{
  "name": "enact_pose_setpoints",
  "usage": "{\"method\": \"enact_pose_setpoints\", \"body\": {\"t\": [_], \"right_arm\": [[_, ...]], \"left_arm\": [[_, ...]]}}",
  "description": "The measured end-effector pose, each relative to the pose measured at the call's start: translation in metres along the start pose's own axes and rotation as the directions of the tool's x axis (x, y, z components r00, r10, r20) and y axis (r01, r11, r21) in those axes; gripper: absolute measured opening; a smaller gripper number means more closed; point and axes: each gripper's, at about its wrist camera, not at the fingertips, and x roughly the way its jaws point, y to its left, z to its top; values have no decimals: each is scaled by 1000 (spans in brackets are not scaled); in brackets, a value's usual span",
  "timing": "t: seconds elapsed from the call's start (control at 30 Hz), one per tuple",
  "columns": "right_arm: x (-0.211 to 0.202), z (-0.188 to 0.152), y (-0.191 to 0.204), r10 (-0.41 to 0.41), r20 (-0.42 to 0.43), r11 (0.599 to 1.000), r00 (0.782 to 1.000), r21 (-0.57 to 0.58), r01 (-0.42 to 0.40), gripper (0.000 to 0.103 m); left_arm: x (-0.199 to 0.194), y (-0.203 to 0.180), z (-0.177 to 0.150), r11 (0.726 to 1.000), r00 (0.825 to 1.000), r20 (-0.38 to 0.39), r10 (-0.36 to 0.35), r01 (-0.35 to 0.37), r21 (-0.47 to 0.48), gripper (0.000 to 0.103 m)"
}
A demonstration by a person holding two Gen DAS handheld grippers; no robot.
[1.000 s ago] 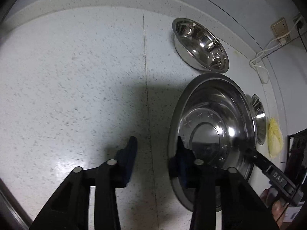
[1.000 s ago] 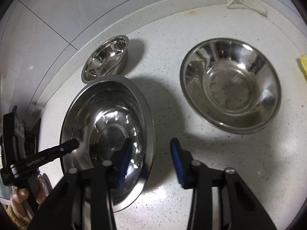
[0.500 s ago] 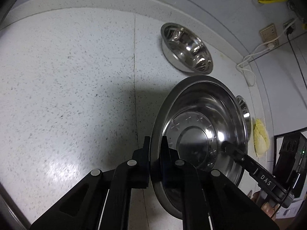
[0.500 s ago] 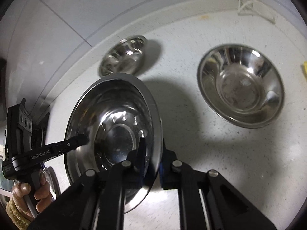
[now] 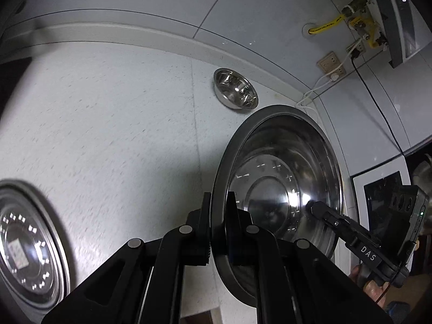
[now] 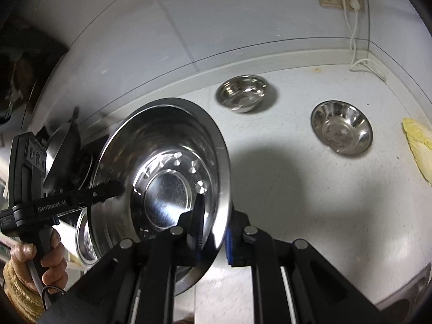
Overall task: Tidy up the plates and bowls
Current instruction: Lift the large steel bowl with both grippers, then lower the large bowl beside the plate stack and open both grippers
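Item: our left gripper (image 5: 218,226) and right gripper (image 6: 213,232), both angled downward, each clenched on opposite rims of the large steel plate (image 5: 280,189), held tilted above the speckled counter (image 5: 108,135).

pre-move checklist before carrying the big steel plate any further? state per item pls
1. Left gripper jaws closed on the rim of the big steel plate: ok.
2. Right gripper jaws closed on the opposite rim: ok.
3. Plate empty, nothing to spill: ok.
4. Plate off the countertop: looks lifted and tilted; contact along its lower edge cannot tell.
5. Small bowl and medium bowl stand apart from the plate: ok.
6. Drop spot: another plate lies at the left wrist view's left edge; whether it is the stack target, cannot tell.
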Motion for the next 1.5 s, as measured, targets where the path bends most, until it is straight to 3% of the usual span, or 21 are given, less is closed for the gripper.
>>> {"method": "enact_pose_setpoints", "body": {"t": [0.2,0.53,1.27,1.5], "right_arm": [[11,-38,15,8,-66,999,998,-40,-10,12],[67,-78,-18,12,-217,1000,976,-14,-16,12],[80,-81,-28,52,-253,999,966,-1,-54,15],[75,-78,-33,52,-253,998,966,-7,-55,15]], "left_arm": [[-7,26,-46,999,999,-13,32,-32,-30,7],[52,65,-88,993,989,-145,28,-45,-113,7],[73,59,-86,991,986,-156,67,-84,-105,7],[73,59,-85,992,984,-162,77,-92,-87,15]]}}
